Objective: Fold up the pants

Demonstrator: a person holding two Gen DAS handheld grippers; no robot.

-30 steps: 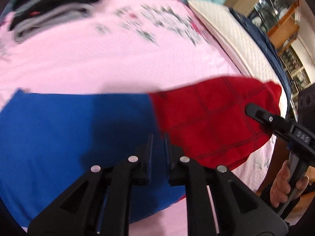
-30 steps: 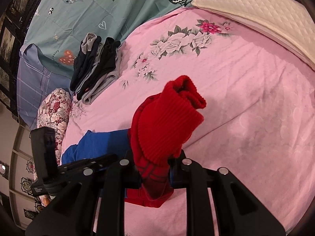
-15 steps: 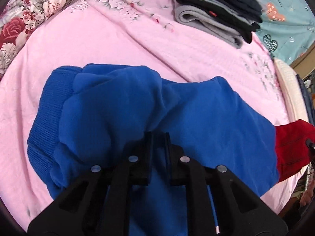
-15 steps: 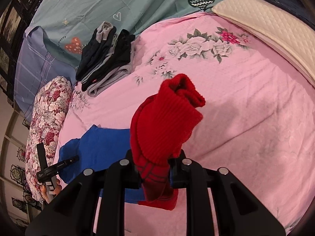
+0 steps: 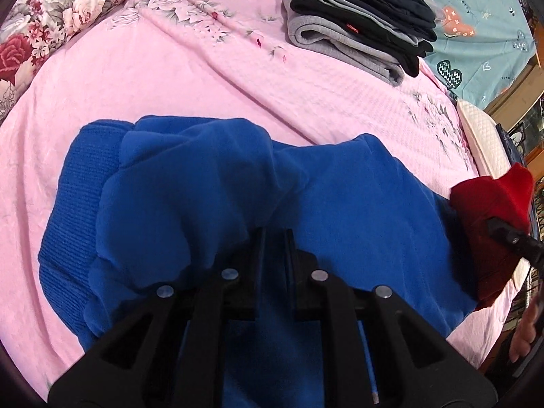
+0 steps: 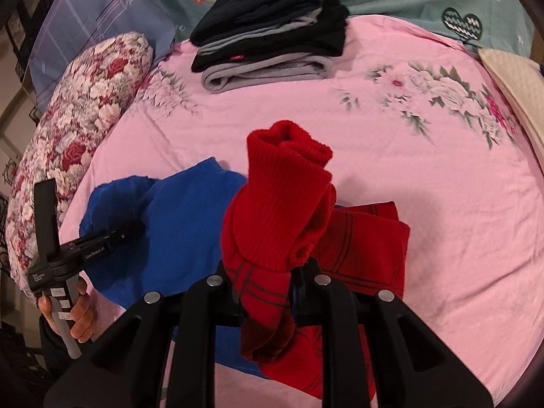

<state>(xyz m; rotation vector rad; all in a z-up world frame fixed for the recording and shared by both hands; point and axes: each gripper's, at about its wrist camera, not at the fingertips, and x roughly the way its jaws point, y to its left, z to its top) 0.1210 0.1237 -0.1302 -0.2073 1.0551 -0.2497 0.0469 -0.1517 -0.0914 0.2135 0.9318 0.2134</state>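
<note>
The pants, half blue [image 5: 340, 204] and half red [image 5: 489, 197], lie on the pink bedspread [image 5: 170, 68]. My left gripper [image 5: 274, 238] is shut on the blue fabric, which bunches up over its fingers. In the right wrist view, my right gripper [image 6: 267, 272] is shut on the red ribbed cuff [image 6: 285, 183] and holds it up above the bed. The red leg [image 6: 367, 238] with dark lines lies doubled under it, beside the blue half [image 6: 183, 224]. Each wrist view shows the other gripper: the left gripper [image 6: 129, 229] at the blue fabric, the right gripper [image 5: 503, 233] at the red.
A stack of folded dark and grey clothes [image 5: 357, 17] sits at the far side of the bed [image 6: 272, 40]. A floral pillow [image 6: 78, 108] lies at the left and a cream quilted pillow [image 6: 513, 81] at the right. A hand [image 6: 80, 316] holds the left gripper's handle.
The left gripper has swung from the red half to the blue end, which is now bunched up. The right gripper has carried the red cuff toward the blue half, doubling the red leg.
</note>
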